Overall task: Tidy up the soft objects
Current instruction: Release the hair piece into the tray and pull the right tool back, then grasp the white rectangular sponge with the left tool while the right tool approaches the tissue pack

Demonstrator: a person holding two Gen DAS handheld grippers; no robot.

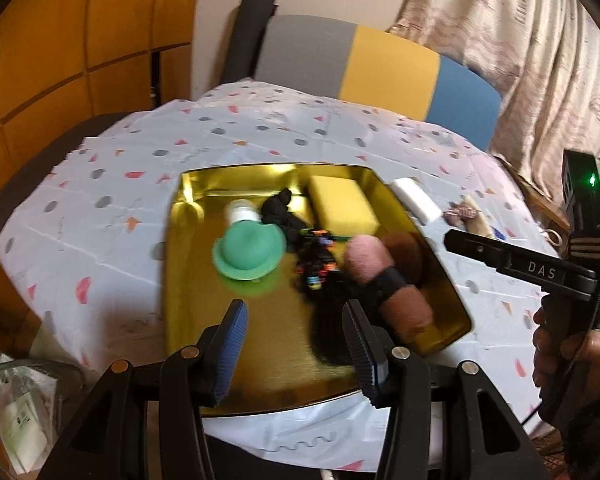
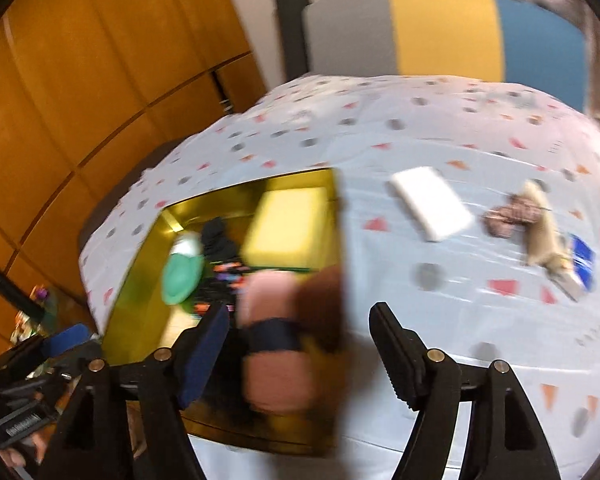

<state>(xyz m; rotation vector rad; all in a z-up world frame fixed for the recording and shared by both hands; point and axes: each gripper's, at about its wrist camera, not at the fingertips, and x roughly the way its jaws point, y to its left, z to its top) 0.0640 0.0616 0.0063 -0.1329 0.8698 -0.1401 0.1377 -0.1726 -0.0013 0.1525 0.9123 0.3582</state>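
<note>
A gold tray (image 1: 188,280) (image 2: 140,280) on the patterned tablecloth holds a green hat-shaped toy (image 1: 248,250), a yellow sponge (image 1: 342,204) (image 2: 288,228), a black cloth (image 1: 278,210) and a dark bundle with coloured beads (image 1: 316,260). A pink and brown yarn skein (image 1: 380,268) (image 2: 276,360) with a dark band lies at the tray's right side. My left gripper (image 1: 294,308) hangs open over the tray's near part, with nothing between its fingers. My right gripper (image 2: 300,312) is open just above the skein, its pads clear of it.
A white block (image 2: 430,208), a pinkish scrunchie (image 2: 508,216), a beige cloth strip (image 2: 544,228) and a blue item (image 2: 582,260) lie on the cloth right of the tray. A grey, yellow and blue chair back (image 1: 380,64) stands behind the table. An orange wardrobe (image 1: 60,60) is on the left.
</note>
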